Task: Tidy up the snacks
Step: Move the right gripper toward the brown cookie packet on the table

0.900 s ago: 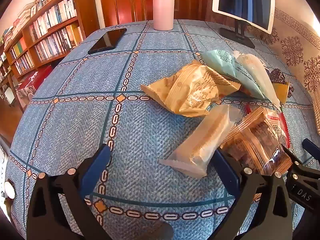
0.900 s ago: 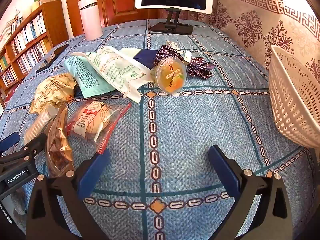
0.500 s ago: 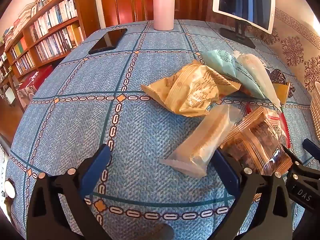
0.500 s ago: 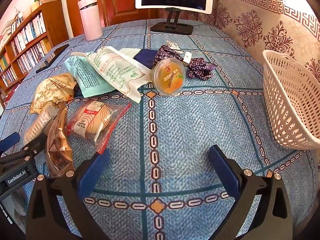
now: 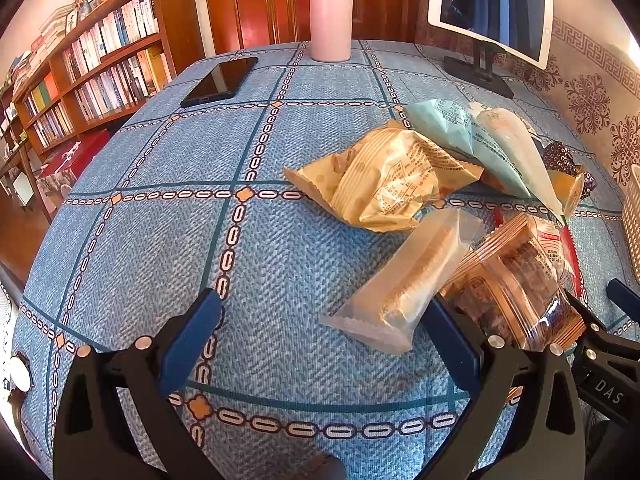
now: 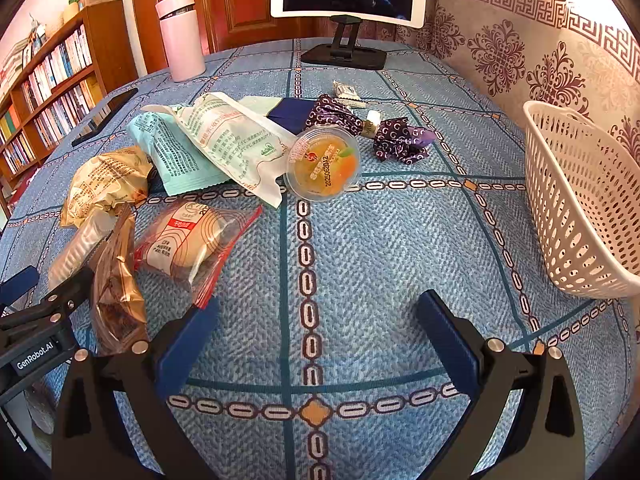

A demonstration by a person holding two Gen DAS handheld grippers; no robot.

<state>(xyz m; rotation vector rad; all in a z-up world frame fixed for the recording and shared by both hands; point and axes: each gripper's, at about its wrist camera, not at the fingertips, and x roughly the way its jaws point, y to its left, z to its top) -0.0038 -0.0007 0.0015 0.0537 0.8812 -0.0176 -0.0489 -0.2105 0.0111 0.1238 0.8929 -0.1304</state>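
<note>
Several snack packets lie in a heap on the blue tablecloth. In the left wrist view a frosted wafer packet (image 5: 408,280) lies ahead of my open left gripper (image 5: 324,344), its near end by the right finger; a clear brown-cookie bag (image 5: 516,292) is beside it and a yellow packet (image 5: 384,180) farther off. My right gripper (image 6: 316,344) is open over bare cloth. Ahead of it lie a red-edged bun bag (image 6: 188,240), a green-white packet (image 6: 224,140), an orange jelly cup (image 6: 324,164) and purple-wrapped sweets (image 6: 384,132). A white basket (image 6: 580,200) stands at the right.
A pink flask (image 5: 330,12), a dark phone (image 5: 220,82) and a tablet on a stand (image 6: 348,8) sit at the table's far side. A bookshelf (image 5: 80,68) stands left of the table, a patterned wall to the right.
In the right wrist view the basket has come further into sight and the jelly cup has turned its lid toward me. The left view is nearly the same.
</note>
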